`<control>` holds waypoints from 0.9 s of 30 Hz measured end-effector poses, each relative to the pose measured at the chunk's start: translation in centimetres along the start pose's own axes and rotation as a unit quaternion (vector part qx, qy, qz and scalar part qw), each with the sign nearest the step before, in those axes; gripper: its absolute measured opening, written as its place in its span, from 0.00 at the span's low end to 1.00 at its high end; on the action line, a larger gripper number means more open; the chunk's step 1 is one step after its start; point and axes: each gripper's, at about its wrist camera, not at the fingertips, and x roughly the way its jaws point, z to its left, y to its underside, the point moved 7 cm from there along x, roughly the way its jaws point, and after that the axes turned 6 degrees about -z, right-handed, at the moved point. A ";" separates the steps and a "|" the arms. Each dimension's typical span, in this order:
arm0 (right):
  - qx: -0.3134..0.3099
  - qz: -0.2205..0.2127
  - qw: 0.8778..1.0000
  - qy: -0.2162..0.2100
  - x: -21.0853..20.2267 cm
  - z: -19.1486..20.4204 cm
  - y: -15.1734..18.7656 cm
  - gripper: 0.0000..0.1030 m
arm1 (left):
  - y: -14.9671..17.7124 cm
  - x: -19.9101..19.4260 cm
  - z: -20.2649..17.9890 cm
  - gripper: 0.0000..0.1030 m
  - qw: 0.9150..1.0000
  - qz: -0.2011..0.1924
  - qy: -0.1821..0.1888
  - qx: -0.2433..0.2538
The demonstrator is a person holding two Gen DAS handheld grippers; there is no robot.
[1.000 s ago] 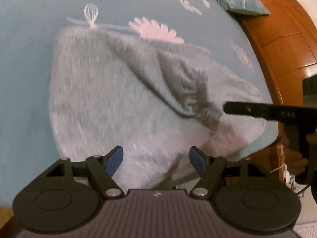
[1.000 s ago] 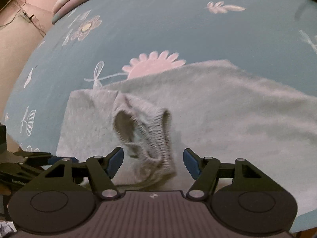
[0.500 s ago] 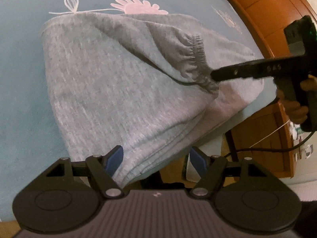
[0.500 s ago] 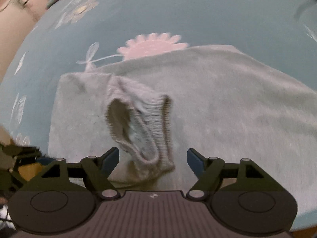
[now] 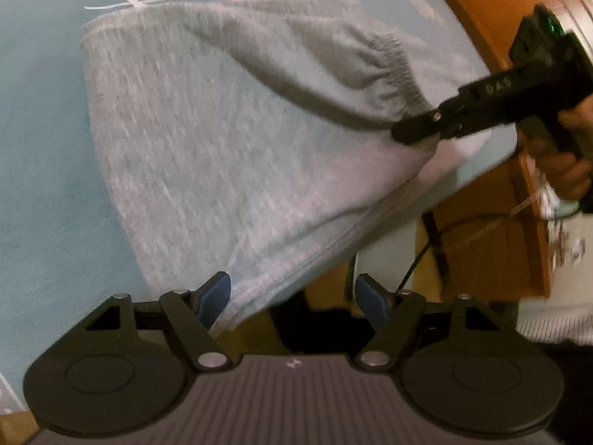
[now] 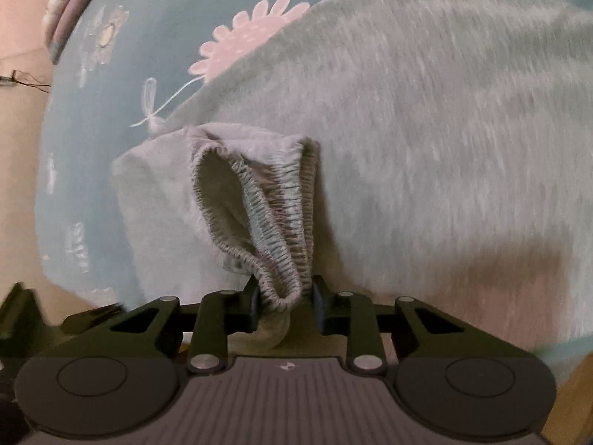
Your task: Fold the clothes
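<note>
**Right gripper closing on the cuff of the grey garment**

The grey garment (image 5: 229,155) lies spread on the blue flowered bedsheet (image 5: 40,141), its near edge hanging over the side of the bed. 1 ribbed elastic cuff (image 6: 274,230) is turned back on top of the cloth, standing open like a loop.

The right gripper (image 6: 283,306) has that cuff between its 2 fingers, and its jaws are closing. The pads look to be touching the ribbing on both sides, though how firm the pinch is I cannot tell. The left wrist view shows the same gripper from the side, its tip in the gathered cloth, with a hand (image 5: 567,163) on the handle.

The left gripper (image 5: 292,300) stands wide apart and holds nothing. The hanging edge of the garment lies just beside its left finger (image 5: 215,296).

The step in hand looks like taking hold of the cuff to fold that part over. Next the pinch must finish before any lift, or the elastic may slip out. The left gripper likely needs to catch the near edge so both move together.
</note>
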 end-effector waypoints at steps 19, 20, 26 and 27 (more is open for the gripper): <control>-0.223 -0.112 0.964 0.090 1.8 4.7 -6.6 0.23 | -2.4 5.6 -7.1 0.71 0.993 0.001 0.097 0.067; -0.215 -0.114 0.966 0.090 1.8 4.4 -6.9 0.25 | -1.8 5.7 -7.4 0.71 0.992 0.004 0.093 0.085; -0.223 -0.155 0.957 0.101 -1.8 5.2 -6.1 0.43 | -2.3 3.6 -7.4 0.71 0.993 0.010 0.090 0.079; -0.235 -0.165 0.953 0.097 -2.6 5.8 -5.7 0.43 | -2.9 3.0 -7.5 0.71 0.992 -0.001 0.093 0.084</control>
